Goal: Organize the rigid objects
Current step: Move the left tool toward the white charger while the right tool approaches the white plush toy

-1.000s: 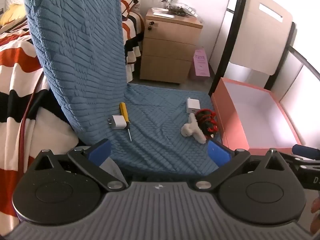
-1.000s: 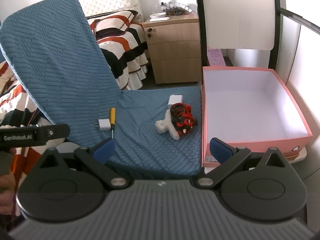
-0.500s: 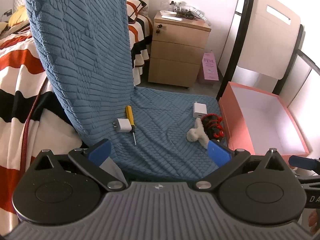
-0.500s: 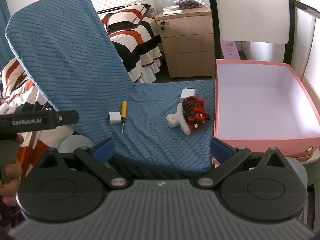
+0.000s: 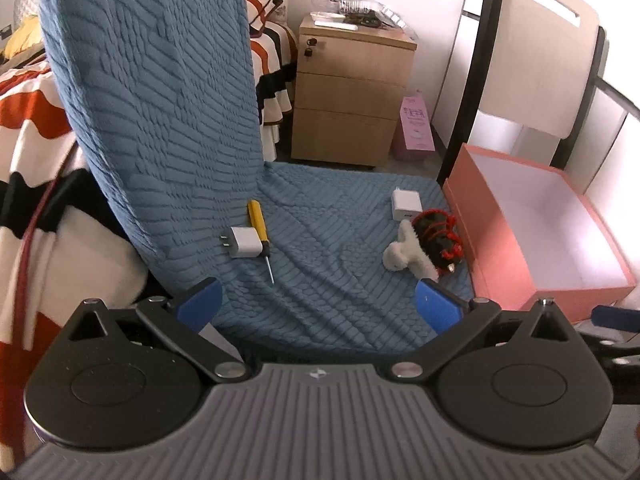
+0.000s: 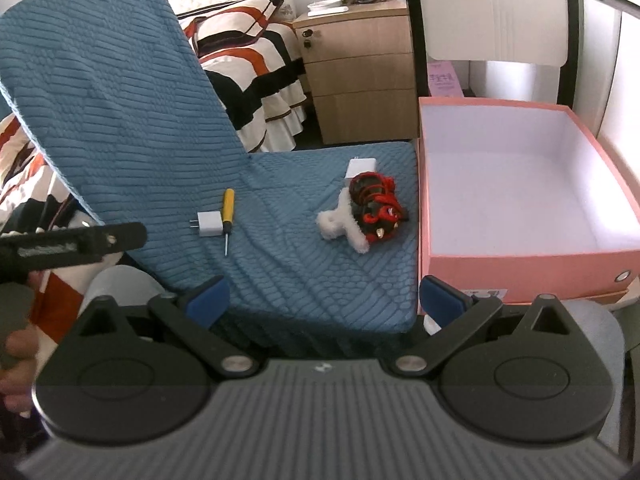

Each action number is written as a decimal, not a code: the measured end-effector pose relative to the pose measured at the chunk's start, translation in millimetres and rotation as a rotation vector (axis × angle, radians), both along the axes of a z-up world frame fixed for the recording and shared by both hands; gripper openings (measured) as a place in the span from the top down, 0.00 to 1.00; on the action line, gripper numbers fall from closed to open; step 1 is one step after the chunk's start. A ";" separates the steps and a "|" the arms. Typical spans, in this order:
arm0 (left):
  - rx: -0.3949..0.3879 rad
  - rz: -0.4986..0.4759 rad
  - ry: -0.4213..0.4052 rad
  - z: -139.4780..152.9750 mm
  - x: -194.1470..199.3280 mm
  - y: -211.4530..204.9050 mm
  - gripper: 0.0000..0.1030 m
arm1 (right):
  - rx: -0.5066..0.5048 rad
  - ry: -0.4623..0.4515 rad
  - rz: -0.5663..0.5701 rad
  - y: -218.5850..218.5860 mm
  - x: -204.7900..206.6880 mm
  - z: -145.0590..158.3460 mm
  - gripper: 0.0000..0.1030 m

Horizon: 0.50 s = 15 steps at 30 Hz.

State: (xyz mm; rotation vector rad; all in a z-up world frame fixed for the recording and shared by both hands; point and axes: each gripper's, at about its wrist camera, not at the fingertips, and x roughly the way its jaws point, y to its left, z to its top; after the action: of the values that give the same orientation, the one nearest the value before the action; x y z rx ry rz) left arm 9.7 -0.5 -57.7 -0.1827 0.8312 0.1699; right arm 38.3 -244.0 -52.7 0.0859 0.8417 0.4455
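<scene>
**Loose bits on a soft seat, box waiting**

On the blue seat cushion [image 5: 328, 280], a white charger [image 5: 245, 241] touched a yellow screwdriver [image 5: 259, 236]; grabbing one could nudge the other. Further right, another charger [image 5: 407, 203] lay beside a plush toy [image 5: 424, 244], risking a mistaken pick. Left gripper [image 5: 318, 304] and right gripper [image 6: 324, 296] gaped empty; the pink box [image 6: 520, 268] sat bare.

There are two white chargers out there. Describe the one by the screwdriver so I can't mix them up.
On the blue seat cushion, look near the fold under the backrest. The white charger lies against the yellow-handled screwdriver, prongs pointing away from it. The other charger sits behind the red-and-black toy.
</scene>
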 end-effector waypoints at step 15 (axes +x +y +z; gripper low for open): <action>-0.006 -0.053 -0.053 -34.2 9.4 6.0 0.00 | -0.001 -0.001 -0.050 15.5 -12.2 -26.4 0.00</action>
State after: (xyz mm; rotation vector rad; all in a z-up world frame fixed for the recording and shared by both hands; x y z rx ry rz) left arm 19.1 5.5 -91.9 -0.1693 0.7834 0.1121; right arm 26.1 -228.5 -79.1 0.1059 0.8373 0.3980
